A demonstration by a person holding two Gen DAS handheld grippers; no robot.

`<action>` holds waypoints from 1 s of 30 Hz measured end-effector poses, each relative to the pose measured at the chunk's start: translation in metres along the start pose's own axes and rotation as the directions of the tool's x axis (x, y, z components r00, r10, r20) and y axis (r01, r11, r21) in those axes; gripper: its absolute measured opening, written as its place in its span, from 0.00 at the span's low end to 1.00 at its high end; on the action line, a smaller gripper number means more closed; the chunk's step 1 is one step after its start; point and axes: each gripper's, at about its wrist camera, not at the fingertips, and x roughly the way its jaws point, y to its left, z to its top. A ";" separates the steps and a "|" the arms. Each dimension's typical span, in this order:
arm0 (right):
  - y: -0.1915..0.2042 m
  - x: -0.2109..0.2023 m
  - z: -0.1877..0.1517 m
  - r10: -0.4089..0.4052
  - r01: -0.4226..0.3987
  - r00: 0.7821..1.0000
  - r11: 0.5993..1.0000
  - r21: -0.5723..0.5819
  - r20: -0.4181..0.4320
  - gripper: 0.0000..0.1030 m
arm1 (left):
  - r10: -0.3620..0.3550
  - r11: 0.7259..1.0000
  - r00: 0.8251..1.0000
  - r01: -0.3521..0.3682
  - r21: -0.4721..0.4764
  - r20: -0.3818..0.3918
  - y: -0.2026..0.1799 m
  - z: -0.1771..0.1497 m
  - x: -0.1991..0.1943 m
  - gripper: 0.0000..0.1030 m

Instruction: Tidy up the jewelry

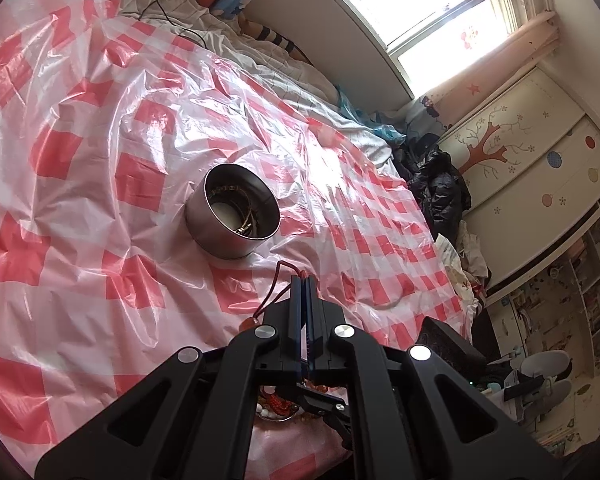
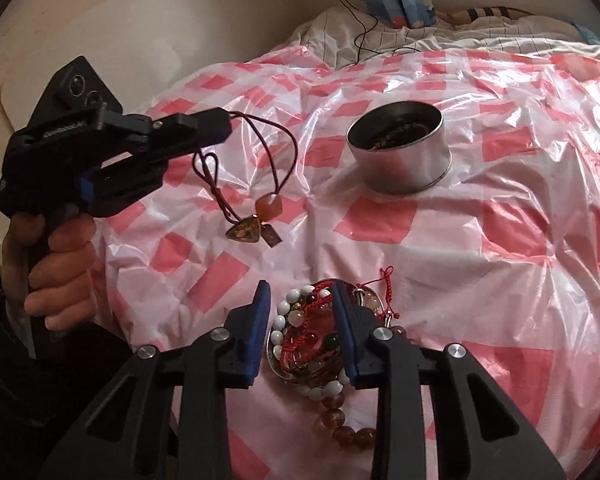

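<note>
Red-and-white checked plastic sheet (image 2: 380,216) over a bed, round metal tin (image 2: 400,148) on it. Left gripper (image 2: 224,130) clamped on a dark red cord necklace (image 2: 256,184), pendants dangling above the sheet. Right gripper (image 2: 300,300) parted, straddling a heap of bead bracelets (image 2: 304,340), pads not visibly pressing.

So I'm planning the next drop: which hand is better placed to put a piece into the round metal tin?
Left. The left gripper already pinches the dark red cord necklace in the air, near the round metal tin. The right gripper is only astride the bead bracelets.
</note>
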 end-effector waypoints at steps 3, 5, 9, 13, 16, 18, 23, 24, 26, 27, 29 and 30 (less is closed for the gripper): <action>-0.010 -0.005 0.000 0.017 -0.018 0.999 0.999 0.042 0.028 0.29 | -0.005 1.000 1.000 0.005 -0.001 0.003 0.000 0.000 -0.001 0.02; -0.016 -0.008 0.003 0.023 -0.026 0.999 0.997 0.067 0.047 0.29 | -0.008 1.000 1.000 0.008 0.003 0.002 0.000 0.000 -0.001 0.02; -0.021 0.003 0.002 -0.022 0.022 1.000 0.997 0.075 -0.004 0.28 | -0.013 1.000 1.000 0.013 0.007 -0.003 -0.002 0.000 0.000 0.02; -0.024 0.004 0.001 -0.043 0.044 0.999 0.996 0.078 -0.018 0.15 | -0.012 1.000 1.000 0.012 0.007 -0.002 -0.002 0.000 0.000 0.02; -0.023 0.002 0.000 -0.042 0.043 0.999 0.997 0.068 -0.016 0.07 | -0.010 1.000 1.000 0.010 0.002 -0.002 -0.001 0.001 0.000 0.02; -0.017 -0.003 0.000 -0.032 0.032 0.999 0.998 0.051 0.000 0.07 | -0.007 1.000 1.000 0.007 0.000 0.000 0.000 0.001 0.001 0.02; -0.013 -0.019 0.003 0.050 -0.053 0.998 0.996 0.069 0.044 0.07 | 0.000 1.000 1.000 0.000 -0.006 0.003 0.003 0.001 0.000 0.02; -0.012 -0.023 0.004 0.069 -0.073 0.996 0.995 0.071 0.053 0.06 | 0.002 1.000 1.000 -0.002 -0.007 0.004 0.003 0.001 0.000 0.02; -0.010 -0.029 0.005 0.099 -0.104 0.993 0.992 0.075 0.071 0.04 | 0.002 1.000 1.000 -0.002 -0.008 0.004 0.004 0.001 0.000 0.02; -0.010 -0.033 0.006 0.124 -0.131 0.988 0.988 0.081 0.086 0.02 | 0.001 1.000 1.000 -0.001 -0.006 0.004 0.004 0.001 0.000 0.02; -0.009 -0.041 0.008 0.131 -0.140 0.986 0.987 0.080 0.108 0.02 | 0.002 1.000 1.000 -0.002 -0.007 0.004 0.004 0.001 0.000 0.02; -0.009 -0.043 0.009 0.130 -0.138 0.986 0.987 0.077 0.108 0.02 | 0.002 1.000 1.000 -0.002 -0.008 0.004 0.004 0.001 0.000 0.02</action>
